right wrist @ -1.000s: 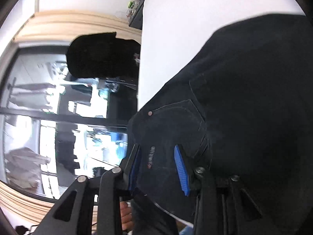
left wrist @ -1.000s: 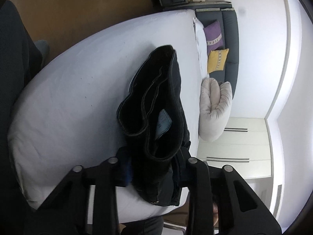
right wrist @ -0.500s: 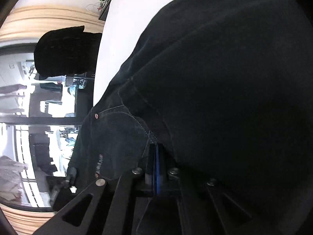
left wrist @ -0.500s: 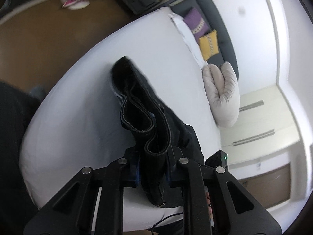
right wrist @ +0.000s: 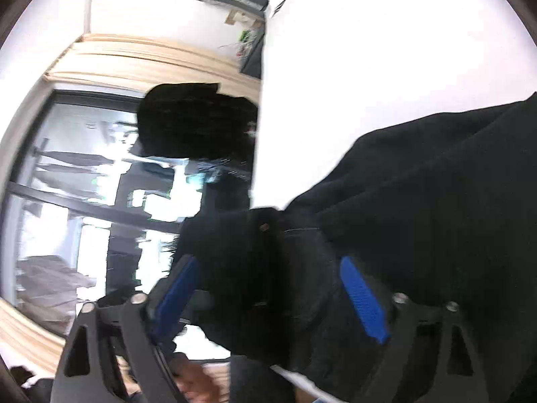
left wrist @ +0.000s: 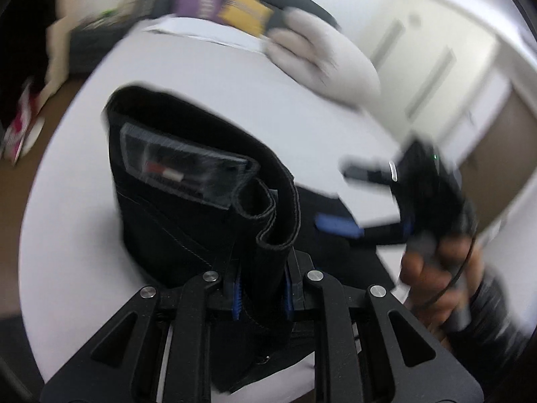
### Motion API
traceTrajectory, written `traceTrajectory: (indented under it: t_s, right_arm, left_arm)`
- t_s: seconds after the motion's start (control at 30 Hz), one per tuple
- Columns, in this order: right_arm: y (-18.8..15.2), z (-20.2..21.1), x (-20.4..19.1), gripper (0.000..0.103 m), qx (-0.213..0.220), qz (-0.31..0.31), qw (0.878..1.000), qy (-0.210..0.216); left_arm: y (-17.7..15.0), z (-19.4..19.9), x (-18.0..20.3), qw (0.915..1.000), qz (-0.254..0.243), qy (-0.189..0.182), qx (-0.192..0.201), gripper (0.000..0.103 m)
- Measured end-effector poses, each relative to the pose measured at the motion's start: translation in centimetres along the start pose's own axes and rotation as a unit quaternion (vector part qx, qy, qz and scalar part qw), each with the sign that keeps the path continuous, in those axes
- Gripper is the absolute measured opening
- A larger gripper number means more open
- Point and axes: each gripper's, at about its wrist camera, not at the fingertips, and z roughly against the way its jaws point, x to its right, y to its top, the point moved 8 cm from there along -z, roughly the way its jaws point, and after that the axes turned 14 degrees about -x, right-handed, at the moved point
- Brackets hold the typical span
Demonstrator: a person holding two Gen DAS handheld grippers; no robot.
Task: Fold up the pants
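Note:
The black pants [left wrist: 188, 201] hang bunched over the white bed [left wrist: 84, 201], with the inner waistband label showing. My left gripper [left wrist: 261, 288] is shut on a thick fold of the waistband and holds it above the mattress. In the left wrist view a hand holds my right gripper [left wrist: 339, 198] at the right, its blue pads apart. In the right wrist view the right gripper [right wrist: 268, 288] has its jaws opening wide. The pants [right wrist: 419, 218] lie between the pads [right wrist: 362, 302], and the pads do not press on the cloth.
A beige pillow [left wrist: 329, 57], a yellow cushion [left wrist: 245, 10] and a purple cushion [left wrist: 194, 0] lie at the bed's far end, against a dark sofa. White cabinet doors [left wrist: 436, 60] stand beyond. A large window [right wrist: 67, 201] and brown floor [left wrist: 67, 100] flank the bed.
My left gripper has risen and rolled with the waistband clamped in it. The right gripper closed fully on the cloth, then let go and spread wide.

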Motion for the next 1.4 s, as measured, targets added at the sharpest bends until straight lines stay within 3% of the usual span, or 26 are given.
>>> traceTrajectory:
  t_s: [0.17, 0.3, 0.4, 0.57, 0.63, 0.67, 0.73, 0.93, 1.27, 1.4]
  right_arm:
    - [0.1, -0.3, 1.5, 0.093, -0.02, -0.007, 1.0, -0.004]
    - [-0.9, -1.1, 1.0, 0.094, -0.027, 0.007, 1.0, -0.005]
    - [-0.9, -2.4, 1.5, 0.093, -0.052, 0.005, 0.998, -0.044]
    - [-0.5, -2.8, 1.3, 0.058, -0.072, 0.019, 0.994, -0.085]
    - [-0.2, -1.9, 1.8, 0.037, -0.067, 0.019, 0.993, -0.098]
    - [-0.2, -1.6, 2.1, 0.036, -0.064, 0.016, 0.992, -0.104]
    - [-0.2, -1.1, 2.5, 0.021, -0.056, 0.017, 0.991, -0.122]
    - [-0.8, 1.8, 3.6, 0.015, -0.019, 0.025, 0.986, -0.163]
    - [-0.8, 8.8, 8.7, 0.014, 0.014, -0.02, 0.983, -0.18]
    - [-0.6, 9.8, 9.7, 0.014, 0.017, -0.03, 0.983, -0.182]
  left_arm:
    - [-1.7, -5.2, 4.8, 0.994, -0.089, 0.035, -0.054, 0.016]
    - [-2.1, -7.0, 6.7, 0.9866, -0.133, 0.073, -0.06, 0.016]
    - [-2.8, -7.4, 7.9, 0.9806, -0.162, 0.094, -0.057, 0.016]
    - [-3.3, -8.9, 9.9, 0.9747, -0.186, 0.105, -0.066, 0.016]
    - [-3.0, -9.6, 10.7, 0.9741, -0.189, 0.103, -0.069, 0.016]
    - [-2.9, -9.7, 10.1, 0.9738, -0.191, 0.102, -0.07, 0.016]
    - [-2.8, -10.1, 10.6, 0.9731, -0.196, 0.097, -0.074, 0.016]
    - [-2.2, -12.0, 13.9, 0.9699, -0.216, 0.074, -0.083, 0.016]
    - [-0.6, -18.2, 22.7, 0.9557, -0.27, 0.038, -0.11, 0.016]
    - [-0.1, -19.8, 23.9, 0.9546, -0.271, 0.033, -0.121, 0.016]
